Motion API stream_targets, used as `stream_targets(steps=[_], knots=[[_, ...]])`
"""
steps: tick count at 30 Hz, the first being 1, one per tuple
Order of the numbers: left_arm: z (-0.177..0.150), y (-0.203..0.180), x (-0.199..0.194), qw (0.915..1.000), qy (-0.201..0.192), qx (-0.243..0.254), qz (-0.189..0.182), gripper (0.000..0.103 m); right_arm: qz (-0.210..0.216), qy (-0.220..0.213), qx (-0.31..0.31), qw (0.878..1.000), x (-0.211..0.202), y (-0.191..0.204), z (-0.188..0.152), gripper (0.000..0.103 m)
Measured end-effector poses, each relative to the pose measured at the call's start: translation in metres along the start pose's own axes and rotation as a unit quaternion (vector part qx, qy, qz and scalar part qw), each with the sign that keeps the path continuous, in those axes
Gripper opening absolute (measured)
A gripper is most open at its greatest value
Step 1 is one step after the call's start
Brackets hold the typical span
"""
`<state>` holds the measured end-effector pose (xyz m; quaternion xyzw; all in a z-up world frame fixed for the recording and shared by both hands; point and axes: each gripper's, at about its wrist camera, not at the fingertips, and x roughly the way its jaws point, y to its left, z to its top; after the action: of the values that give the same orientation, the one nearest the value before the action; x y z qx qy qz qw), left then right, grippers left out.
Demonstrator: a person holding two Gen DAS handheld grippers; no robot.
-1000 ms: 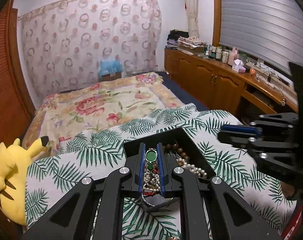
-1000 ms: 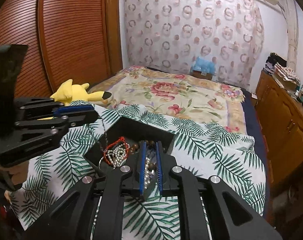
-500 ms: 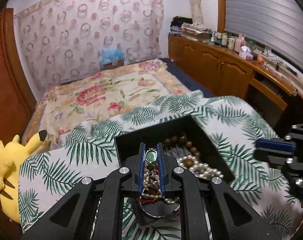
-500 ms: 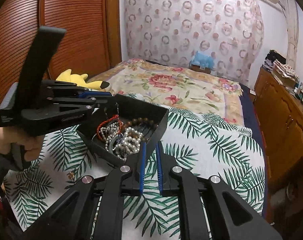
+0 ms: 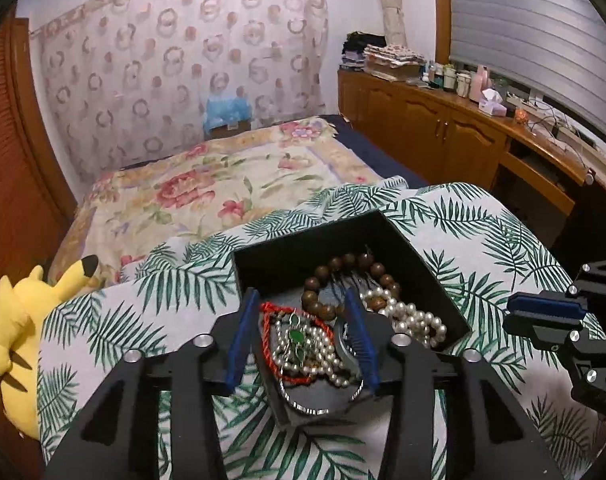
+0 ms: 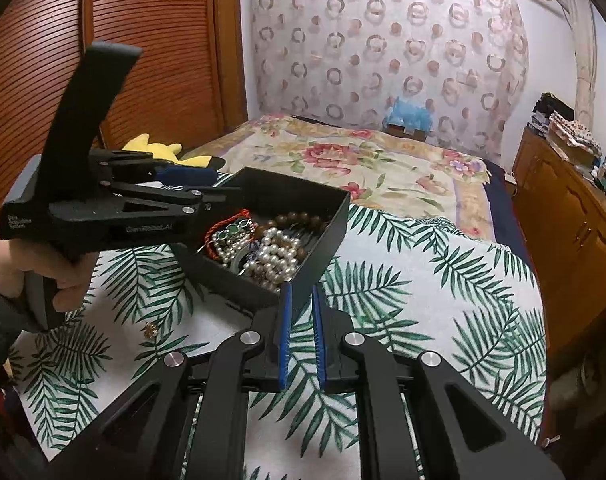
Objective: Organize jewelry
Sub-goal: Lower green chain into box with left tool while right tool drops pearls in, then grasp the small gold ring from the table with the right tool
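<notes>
A black open box (image 5: 287, 252) (image 6: 323, 236) sits on a palm-leaf cloth and holds pearl strands (image 5: 415, 316) (image 6: 275, 252), a brown bead bracelet (image 5: 343, 268), a red cord (image 5: 269, 336) and a green-stone piece (image 5: 297, 336) (image 6: 233, 232). My left gripper (image 5: 301, 336) (image 6: 207, 184) is open over the box's near corner, with the green-stone piece lying between its fingers. My right gripper (image 6: 302, 332) (image 5: 543, 316) is nearly shut and empty, just outside the box's right corner.
A small gold trinket (image 6: 150, 329) lies on the cloth left of the box. A yellow plush toy (image 5: 21, 320) lies at the cloth's left edge. A floral bedspread (image 5: 223, 184) stretches beyond. A wooden cabinet (image 5: 463, 136) runs along the right wall.
My left gripper has opened and let the green-stone jewelry drop into the box. My right gripper has drawn back from inside the box to its right corner.
</notes>
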<state>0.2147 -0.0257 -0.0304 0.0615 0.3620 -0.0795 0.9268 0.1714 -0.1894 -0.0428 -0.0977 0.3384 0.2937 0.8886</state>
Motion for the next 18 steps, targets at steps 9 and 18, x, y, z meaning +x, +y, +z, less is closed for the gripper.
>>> stream_targets(steps=[9,18], knots=[[-0.018,0.0,-0.027,0.9997,-0.013,-0.017,0.011,0.083,0.012,-0.006,-0.008,1.0,-0.01,0.02,-0.019,0.012],[-0.044,-0.009,-0.053,0.9994,-0.024,-0.026,-0.002,0.093,0.023,-0.011,-0.013,1.0,-0.018,0.038,-0.036,0.014]])
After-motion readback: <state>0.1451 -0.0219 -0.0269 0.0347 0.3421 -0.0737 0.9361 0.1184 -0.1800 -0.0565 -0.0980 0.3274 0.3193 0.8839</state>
